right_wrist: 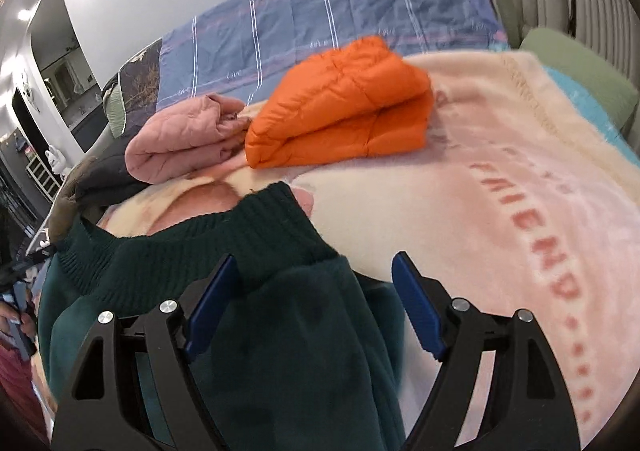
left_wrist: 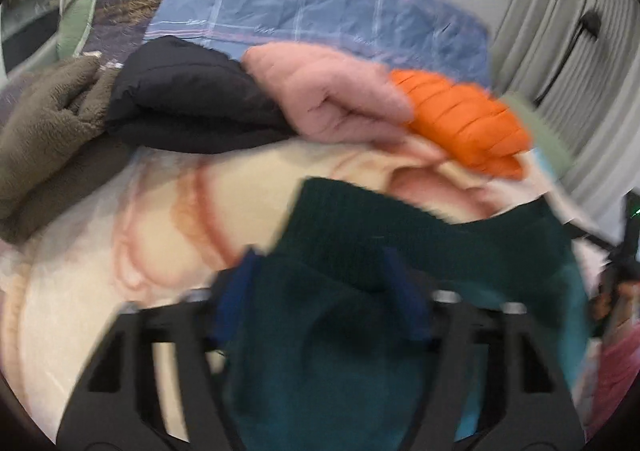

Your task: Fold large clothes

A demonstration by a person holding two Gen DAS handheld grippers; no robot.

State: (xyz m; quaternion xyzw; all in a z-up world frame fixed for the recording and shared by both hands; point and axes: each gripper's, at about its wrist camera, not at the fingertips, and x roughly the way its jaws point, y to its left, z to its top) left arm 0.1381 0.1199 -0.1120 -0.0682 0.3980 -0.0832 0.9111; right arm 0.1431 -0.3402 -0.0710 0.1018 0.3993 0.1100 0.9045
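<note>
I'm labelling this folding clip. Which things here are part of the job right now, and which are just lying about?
In the job:
- dark green sweater
- left gripper
- right gripper

Lying about:
- folded orange puffer jacket
- pink jacket
- black jacket
- brown fleece
- pink blanket
- blue plaid sheet

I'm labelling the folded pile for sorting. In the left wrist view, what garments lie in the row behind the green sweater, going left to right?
Brown fleece → black jacket → pink puffer jacket → orange puffer jacket.
</note>
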